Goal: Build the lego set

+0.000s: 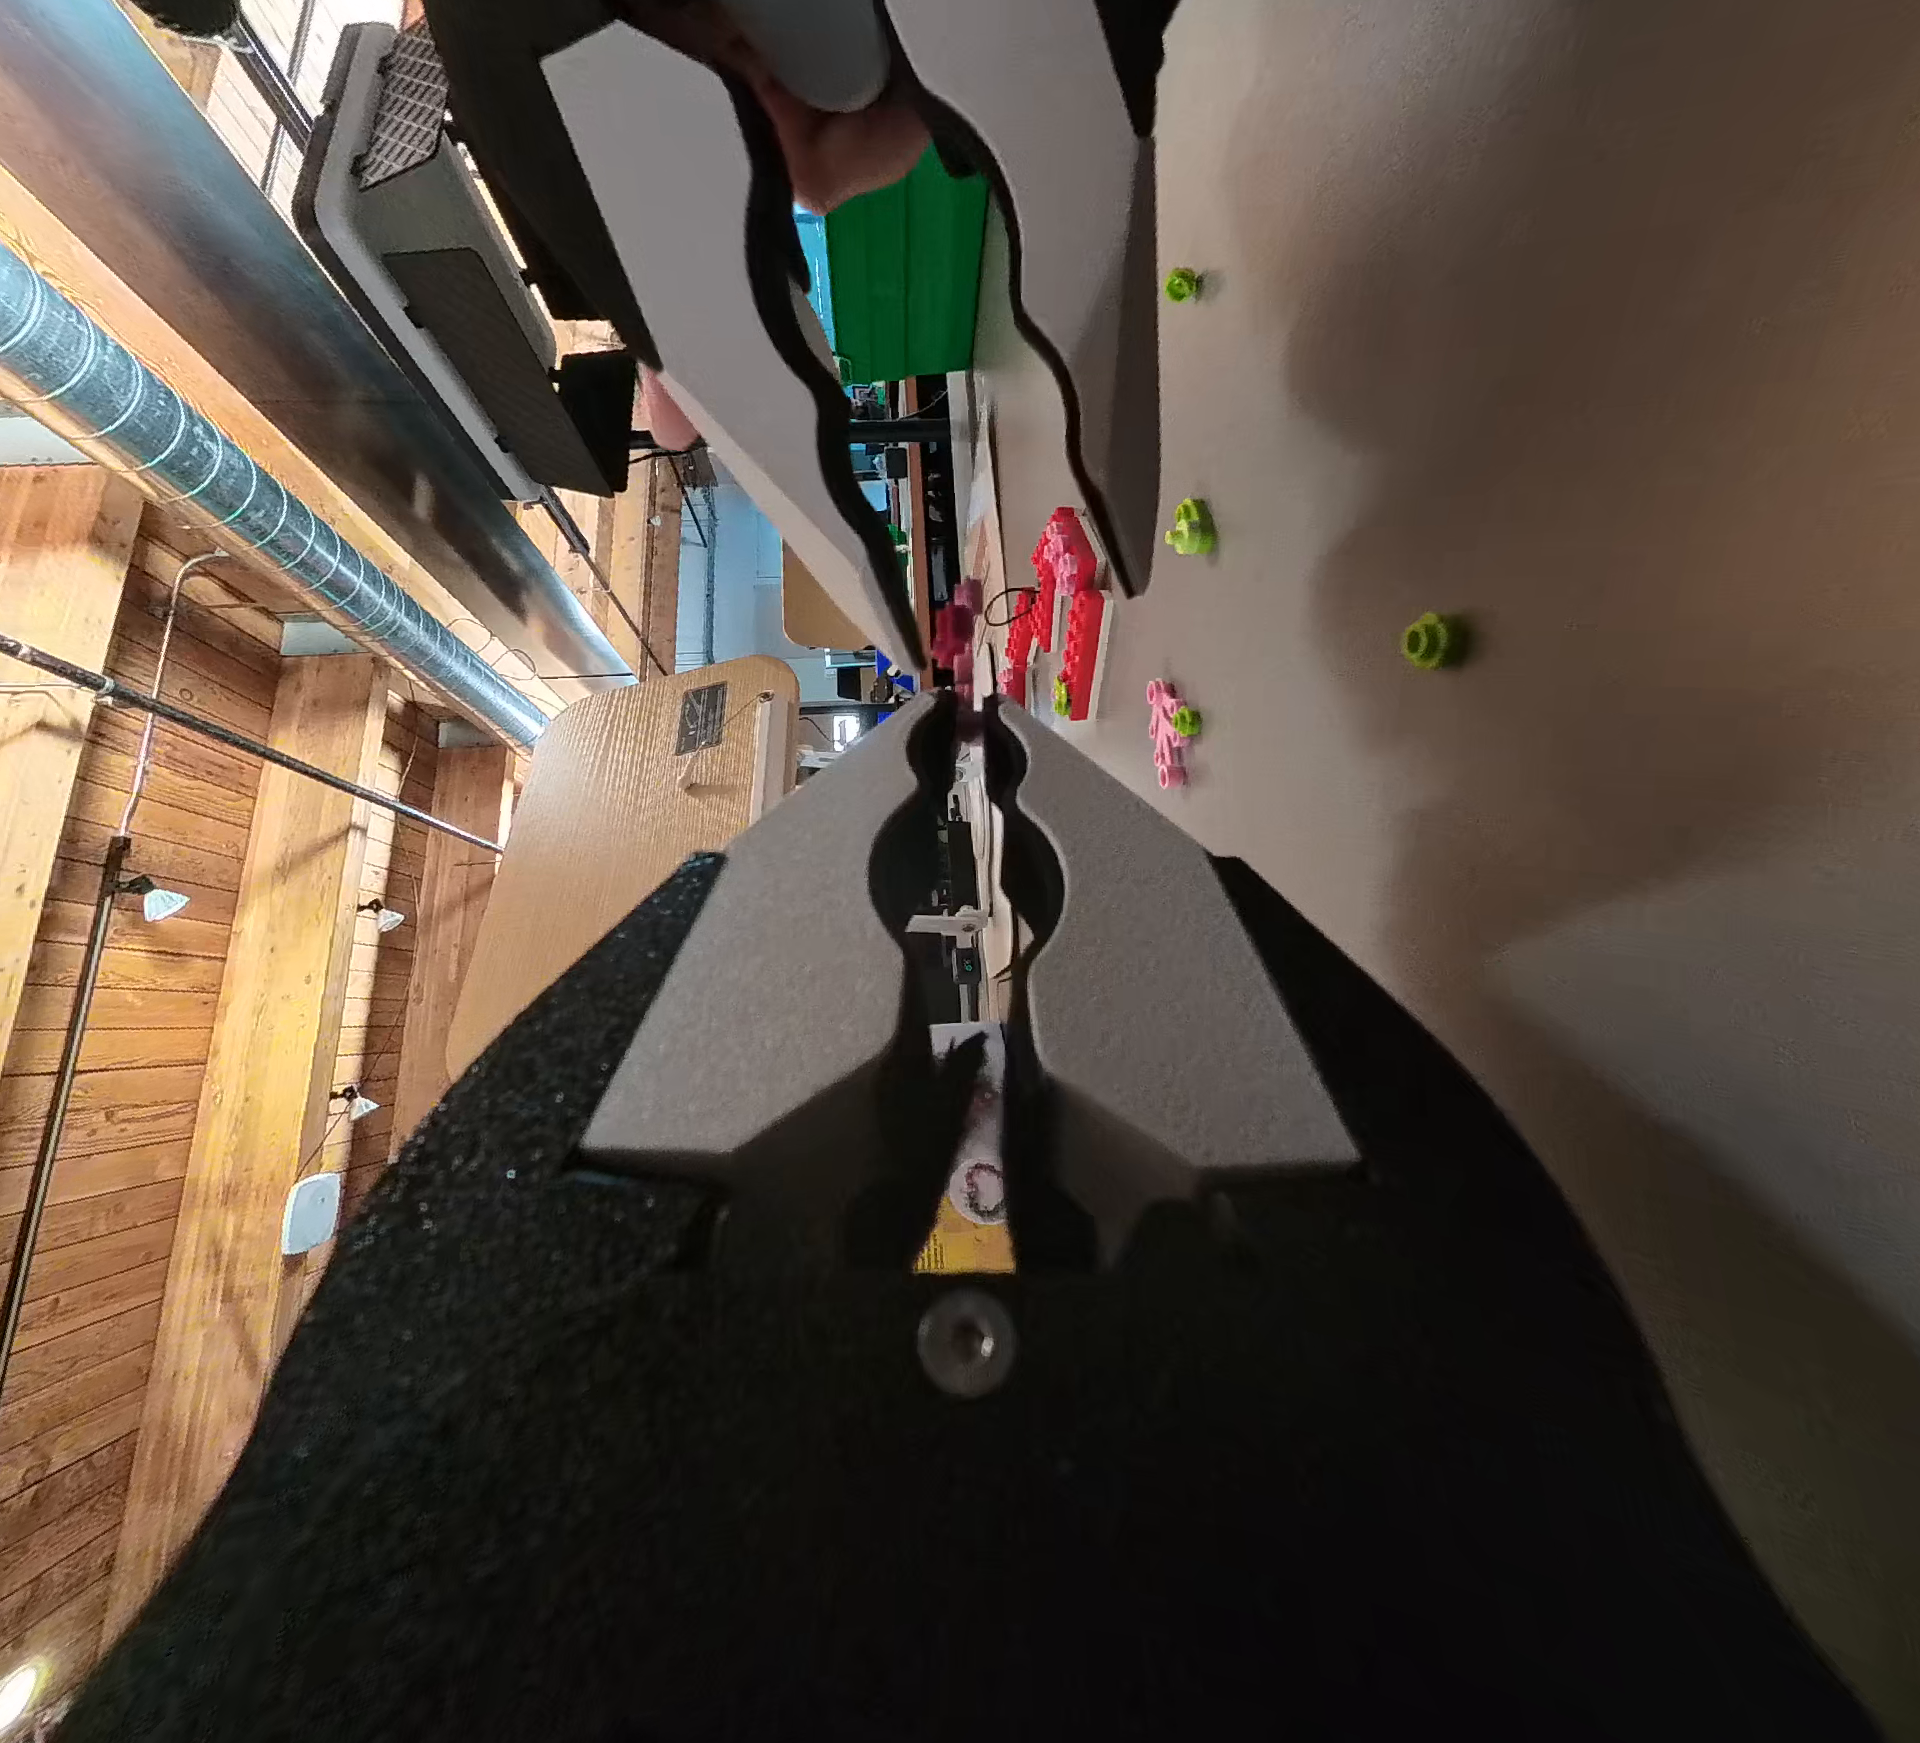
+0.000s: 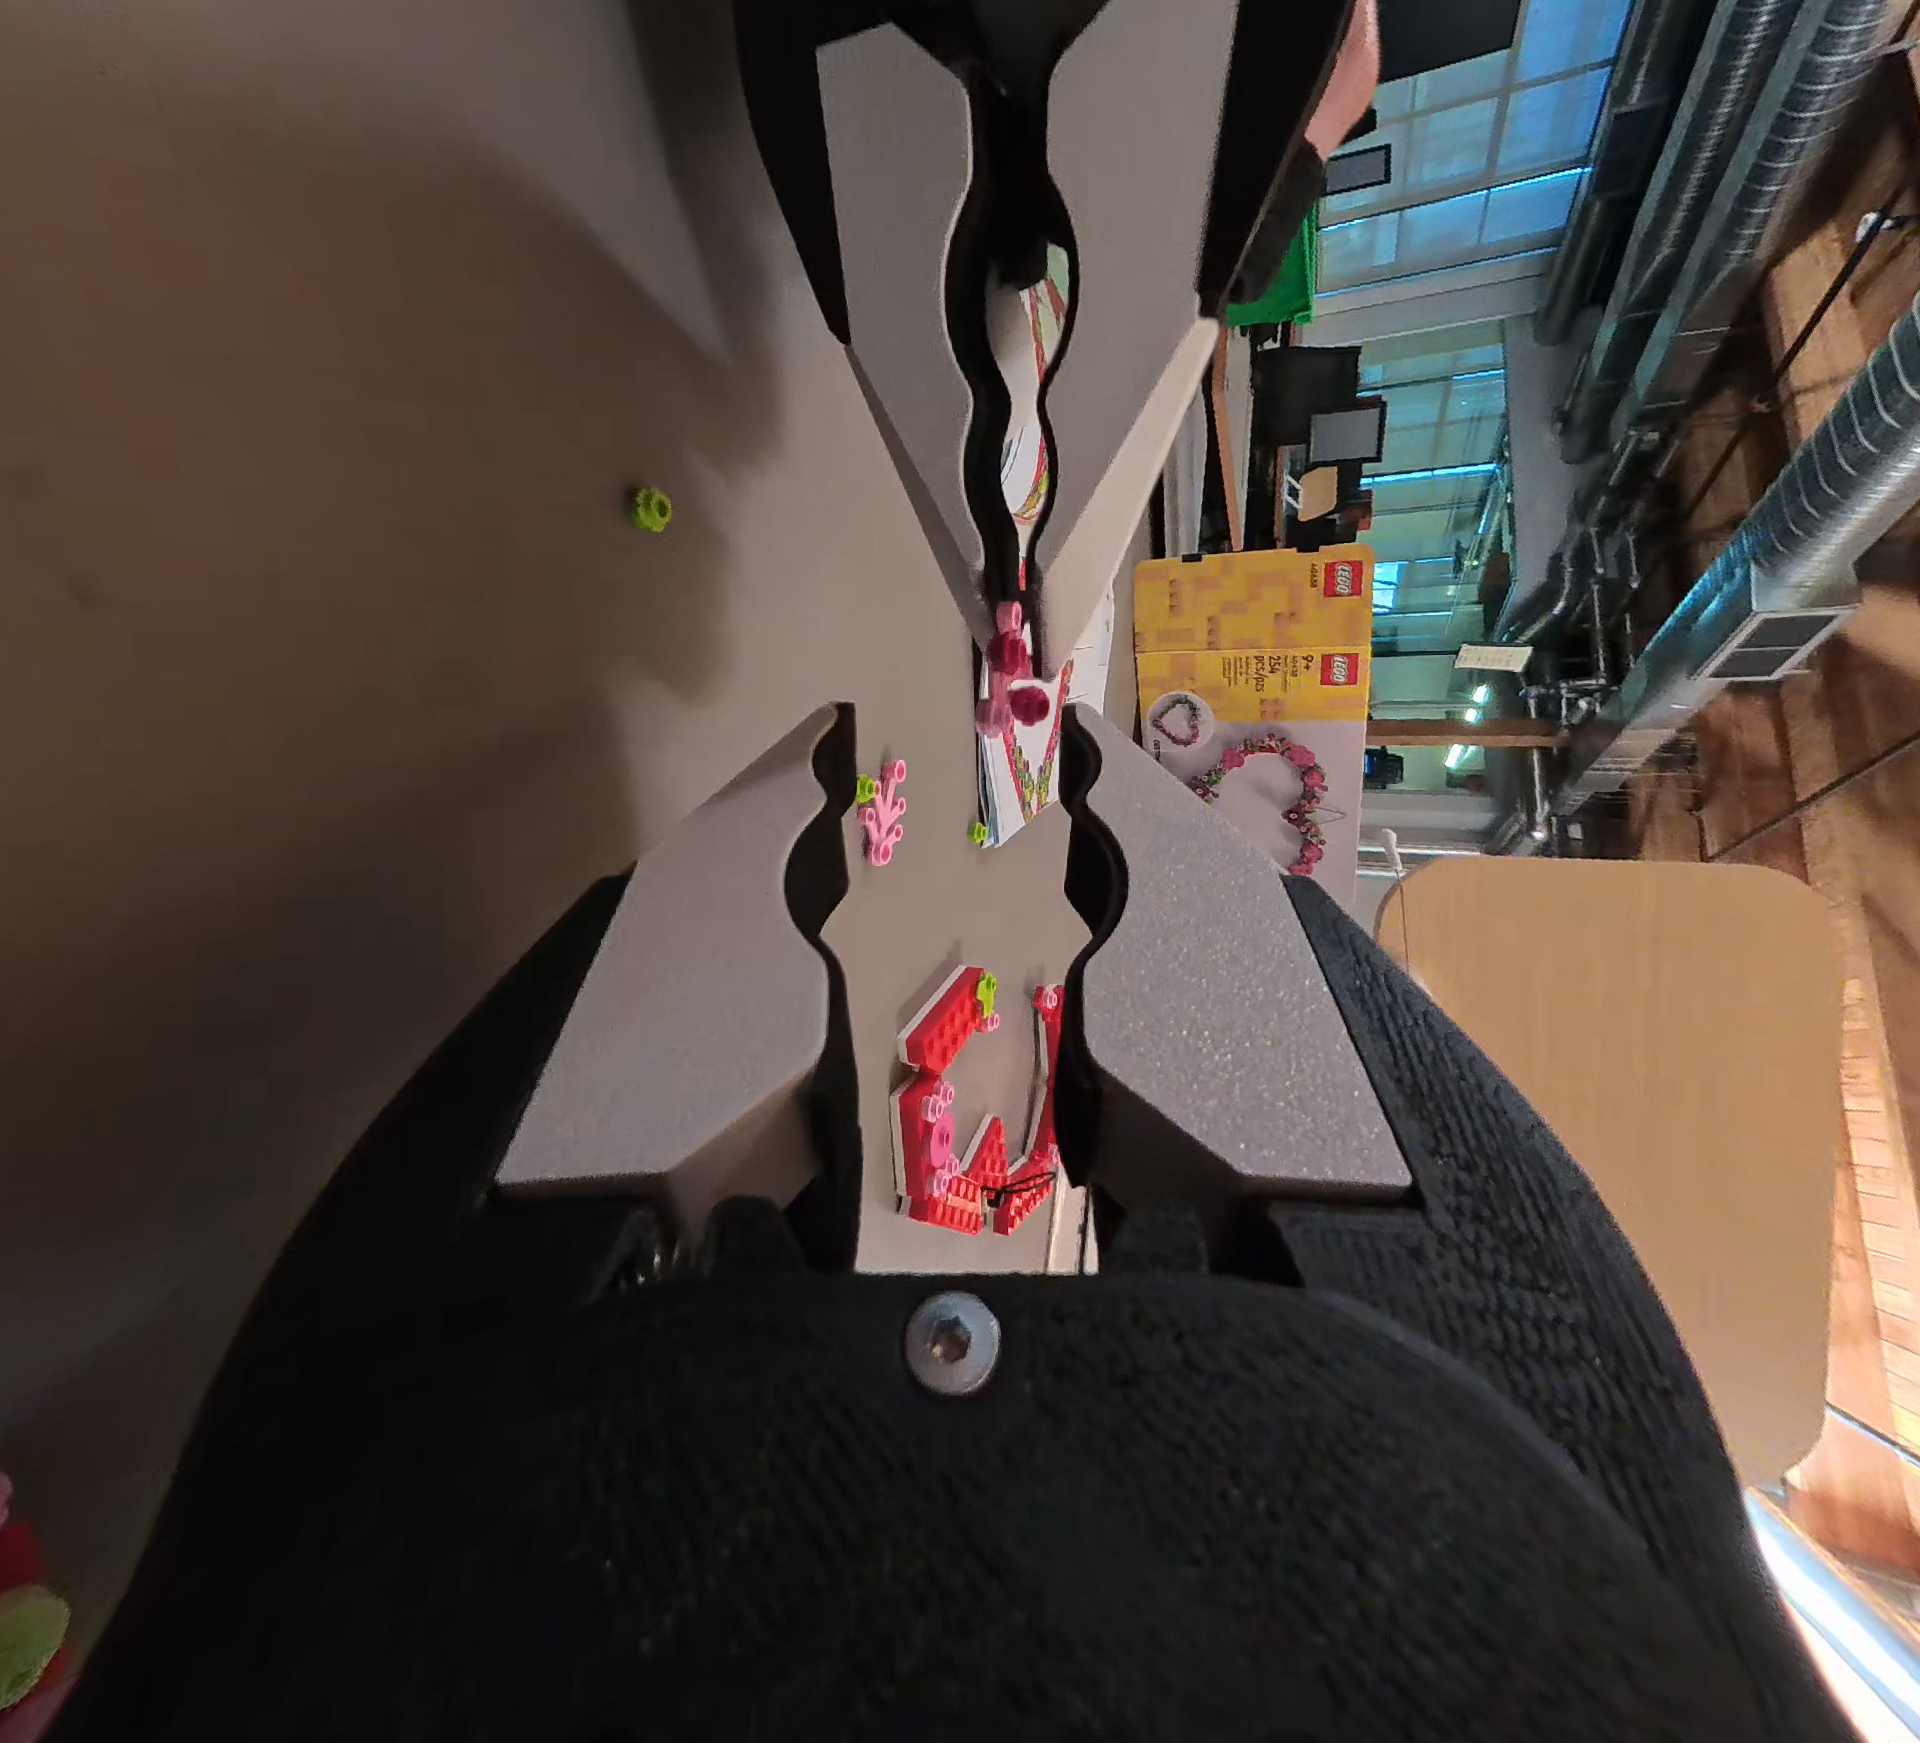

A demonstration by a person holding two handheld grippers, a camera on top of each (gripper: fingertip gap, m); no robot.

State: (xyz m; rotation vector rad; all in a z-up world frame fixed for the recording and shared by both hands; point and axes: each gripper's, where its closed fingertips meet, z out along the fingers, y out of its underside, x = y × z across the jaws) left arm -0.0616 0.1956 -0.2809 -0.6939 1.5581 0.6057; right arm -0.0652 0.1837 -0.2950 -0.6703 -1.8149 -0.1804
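Up close, left hand-held gripper (image 2: 1006,644) pinches a pink-magenta flower cluster (image 2: 1010,670); right hand-held gripper (image 2: 961,727) gapes wide.

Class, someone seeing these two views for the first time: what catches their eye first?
The left gripper, shut on a pink flower cluster, meets the open right gripper tip to tip. Below lies the red heart-shaped build on the table, lime studs scattered beside it.

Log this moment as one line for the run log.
left claw: shut on pink flower piece | right claw: open, empty, facing it | red heart frame: on table, partly decorated
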